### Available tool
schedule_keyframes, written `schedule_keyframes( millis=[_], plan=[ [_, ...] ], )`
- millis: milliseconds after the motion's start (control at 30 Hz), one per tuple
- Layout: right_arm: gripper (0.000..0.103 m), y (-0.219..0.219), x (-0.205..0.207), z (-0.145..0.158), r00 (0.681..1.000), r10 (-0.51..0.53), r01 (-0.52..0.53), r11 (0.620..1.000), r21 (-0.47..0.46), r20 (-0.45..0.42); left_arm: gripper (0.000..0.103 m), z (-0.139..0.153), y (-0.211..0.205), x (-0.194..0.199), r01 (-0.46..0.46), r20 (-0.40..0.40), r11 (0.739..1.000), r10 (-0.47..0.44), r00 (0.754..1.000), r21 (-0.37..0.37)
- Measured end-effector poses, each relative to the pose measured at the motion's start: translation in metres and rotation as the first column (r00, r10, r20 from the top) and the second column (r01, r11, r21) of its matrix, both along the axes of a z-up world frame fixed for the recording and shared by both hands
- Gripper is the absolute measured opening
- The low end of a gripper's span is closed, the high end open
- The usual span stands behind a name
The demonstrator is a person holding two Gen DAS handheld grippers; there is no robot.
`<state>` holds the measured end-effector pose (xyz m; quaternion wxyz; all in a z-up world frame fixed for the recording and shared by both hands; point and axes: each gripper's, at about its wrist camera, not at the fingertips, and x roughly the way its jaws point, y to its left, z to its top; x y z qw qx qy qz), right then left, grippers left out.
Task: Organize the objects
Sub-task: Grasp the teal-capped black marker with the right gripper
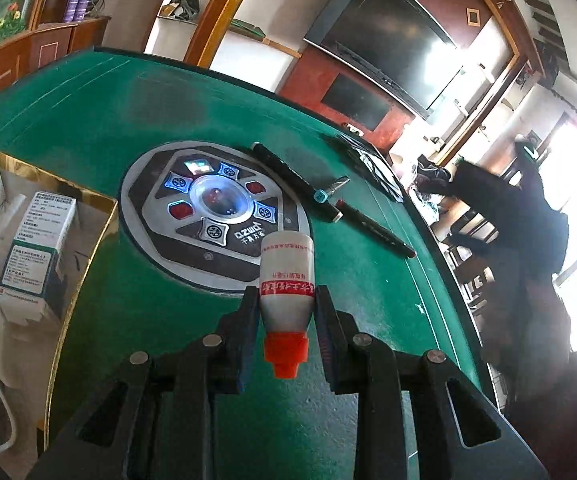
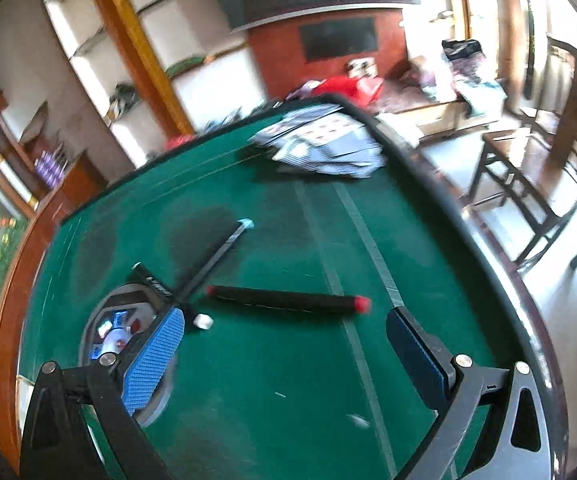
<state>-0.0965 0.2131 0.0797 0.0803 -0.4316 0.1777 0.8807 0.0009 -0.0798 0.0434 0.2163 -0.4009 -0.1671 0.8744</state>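
My left gripper point(image 1: 287, 294) is shut on a small white bottle point(image 1: 287, 268) with red print; its orange cap point(image 1: 286, 354) points back toward the camera. It hangs above the green table point(image 1: 128, 112), just right of an open gold-edged box point(image 1: 88, 216). My right gripper point(image 2: 286, 328) stands open with nothing between its blue pads point(image 2: 156, 354). Ahead of it lie a black pen with a red end point(image 2: 288, 298), a thin pen with a light-blue tip point(image 2: 216, 256) and a small white piece point(image 2: 203, 321). In the left wrist view the pens point(image 1: 294, 178) lie right of the centre panel.
The table's round control panel point(image 1: 214, 208) with lit buttons sits mid-table. The box holds medicine cartons point(image 1: 34, 256). A pile of cards or papers point(image 2: 324, 142) lies at the far right edge. A dark wooden chair point(image 2: 528, 184) stands beyond the table edge. The right wrist view is blurred.
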Motion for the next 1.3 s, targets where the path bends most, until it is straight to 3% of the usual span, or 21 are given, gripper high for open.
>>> schedule_keyframes(
  millis=[167,233,300,467,633,700,1000,1300],
  plan=[
    [0.094,-0.023,-0.063,-0.018,0.992,0.019,-0.024,0.999,0.039,0.123,0.026,0.004,-0.001,0.002,0.002,-0.022,1.0,-0.002,1.0,0.005],
    [0.078,-0.024,-0.085,-0.03,0.985,-0.008,0.007,1.0,0.007,0.171,0.026,0.004,-0.001,0.002,0.008,-0.018,1.0,-0.008,1.0,0.01],
    [0.077,-0.023,-0.101,-0.043,0.977,-0.026,0.031,0.999,-0.021,0.213,0.026,0.003,0.0,0.001,0.017,-0.005,1.0,-0.017,1.0,0.019],
    [0.066,-0.035,-0.125,-0.061,0.969,-0.042,0.053,0.998,-0.038,0.244,0.026,0.001,0.0,-0.001,0.031,0.019,0.999,-0.032,0.999,0.041],
    [0.027,-0.057,-0.132,-0.064,0.969,-0.043,0.024,0.996,0.081,0.243,0.026,-0.002,0.0,-0.003,0.031,0.041,0.998,-0.033,0.999,0.053],
    [0.018,-0.064,-0.129,-0.066,0.971,-0.032,0.005,0.993,0.115,0.237,0.026,-0.004,0.0,-0.003,0.029,0.047,0.998,-0.032,0.998,0.055],
    [0.016,-0.043,-0.08,-0.05,0.987,0.013,-0.005,0.999,-0.051,0.159,0.026,-0.004,-0.004,-0.005,0.006,0.041,0.999,-0.007,0.999,0.043],
    [0.016,-0.038,0.036,-0.016,0.994,0.103,-0.094,0.974,-0.205,0.036,0.026,-0.001,0.001,0.0,0.016,0.014,1.0,-0.016,1.0,0.012]
  ],
)
